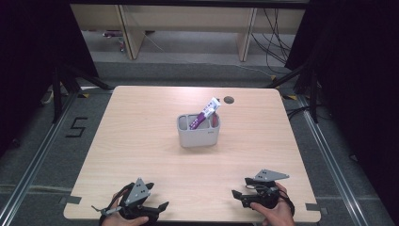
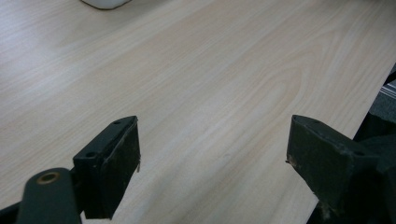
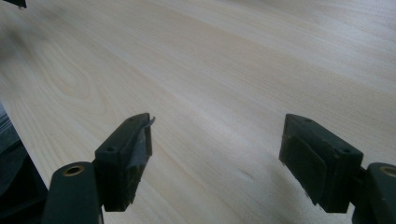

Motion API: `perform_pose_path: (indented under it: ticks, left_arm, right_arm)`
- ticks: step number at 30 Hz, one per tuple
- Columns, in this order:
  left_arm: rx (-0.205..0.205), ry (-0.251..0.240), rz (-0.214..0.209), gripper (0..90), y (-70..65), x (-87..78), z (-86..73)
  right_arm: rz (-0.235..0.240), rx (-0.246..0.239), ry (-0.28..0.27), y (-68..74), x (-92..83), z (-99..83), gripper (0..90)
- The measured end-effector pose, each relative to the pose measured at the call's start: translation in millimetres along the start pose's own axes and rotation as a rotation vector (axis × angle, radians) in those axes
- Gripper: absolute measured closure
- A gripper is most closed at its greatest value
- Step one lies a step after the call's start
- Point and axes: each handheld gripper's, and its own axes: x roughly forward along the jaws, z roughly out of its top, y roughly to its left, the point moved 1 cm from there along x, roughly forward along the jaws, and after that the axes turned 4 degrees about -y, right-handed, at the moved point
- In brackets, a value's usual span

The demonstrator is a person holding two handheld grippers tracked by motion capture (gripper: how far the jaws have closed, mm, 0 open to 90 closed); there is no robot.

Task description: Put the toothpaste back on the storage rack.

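Left gripper (image 1: 157, 207): lower left of frame, jaws wide, holding nothing.
Right gripper (image 1: 239, 189): lower right, likewise gaping.
Tube (image 1: 205, 112): propped in grey caddy (image 1: 197, 137), centre of bench (image 1: 141, 141).

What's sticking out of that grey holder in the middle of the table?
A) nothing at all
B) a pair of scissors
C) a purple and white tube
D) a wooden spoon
C: a purple and white tube leans out of the holder, its top tilted toward the far right, while both grippers sit open near the table's near edge.
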Motion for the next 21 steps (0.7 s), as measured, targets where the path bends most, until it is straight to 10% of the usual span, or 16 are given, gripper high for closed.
perform_pose_path:
  ticks: [15,16,21]
  left_arm:
    - [0.062,0.031,-0.010,16.4,-8.3,4.0,-0.4]
    - [0.060,0.034,-0.011,16.4,-8.0,4.2,-0.5]
    - [0.058,0.040,-0.001,16.4,-7.3,5.3,-2.3]
  right_arm:
    - [-0.005,-0.022,-0.001,1.9,-0.2,0.6,25.9]
    - [0.019,0.033,0.007,5.9,-0.1,0.0,25.9]
    - [0.008,-0.029,0.006,3.2,-0.6,1.2,25.9]
